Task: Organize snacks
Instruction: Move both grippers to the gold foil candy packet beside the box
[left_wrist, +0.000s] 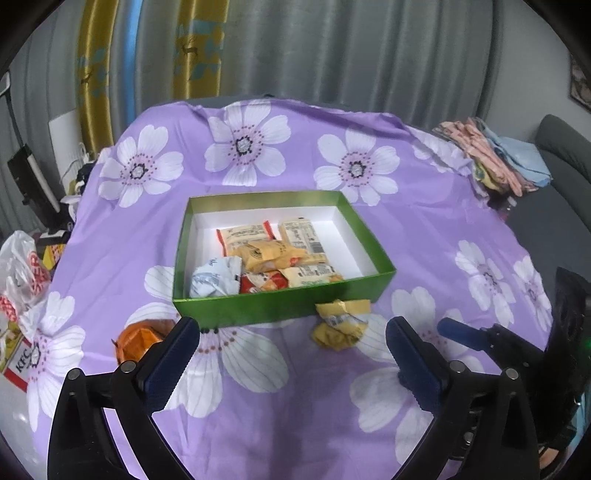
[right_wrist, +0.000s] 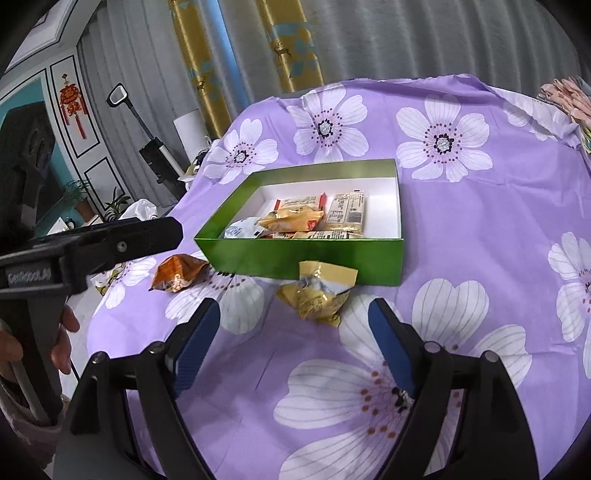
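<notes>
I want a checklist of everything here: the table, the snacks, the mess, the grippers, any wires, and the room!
Surface: purple flowered cloth covering the table.
Job's things: green box holding several snack packets; yellow packet against its near wall, outside; orange packet on the cloth near the box's corner.
Clutter: folded cloths at the far edge.
Grippers: left gripper open, empty; right gripper open, empty.
Cables: nothing seen.
Surroundings: grey and gold curtains; plastic bag beside the table.
</notes>
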